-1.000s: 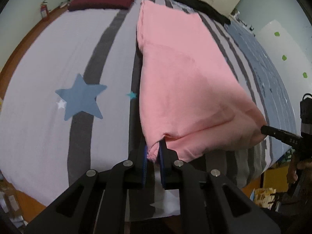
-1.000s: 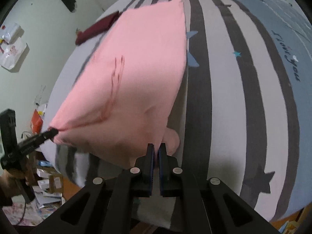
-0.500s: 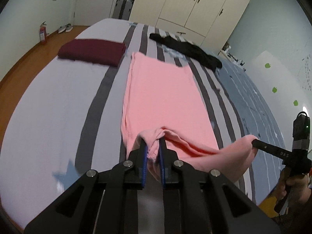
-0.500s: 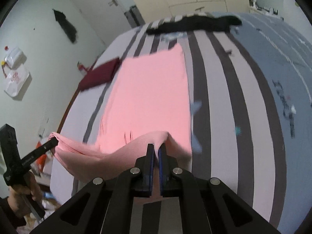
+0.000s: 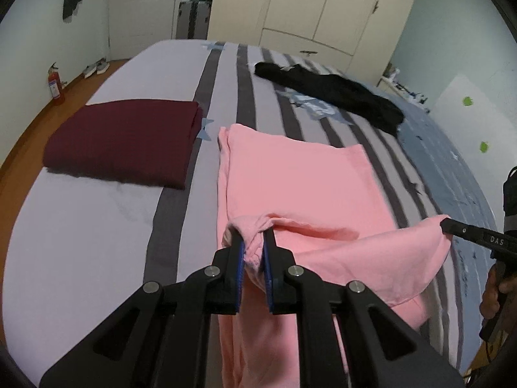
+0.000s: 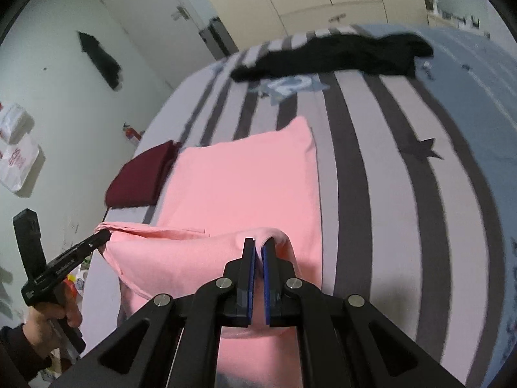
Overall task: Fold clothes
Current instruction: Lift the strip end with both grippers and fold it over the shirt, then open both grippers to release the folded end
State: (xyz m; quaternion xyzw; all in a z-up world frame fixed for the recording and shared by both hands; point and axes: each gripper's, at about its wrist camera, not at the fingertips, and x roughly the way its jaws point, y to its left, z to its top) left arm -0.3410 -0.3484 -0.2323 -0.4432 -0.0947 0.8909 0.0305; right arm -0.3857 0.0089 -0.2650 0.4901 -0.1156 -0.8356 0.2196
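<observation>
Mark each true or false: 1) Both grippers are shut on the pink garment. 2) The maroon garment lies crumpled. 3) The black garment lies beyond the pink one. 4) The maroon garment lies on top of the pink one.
1) True: the left gripper and right gripper each pinch the pink garment.
2) False: the maroon garment is folded flat.
3) True: the black garment lies farther up the bed.
4) False: it lies beside it.

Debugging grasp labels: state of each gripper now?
Left gripper: closed on the pink garment.
Right gripper: closed on the same pink garment.
</observation>
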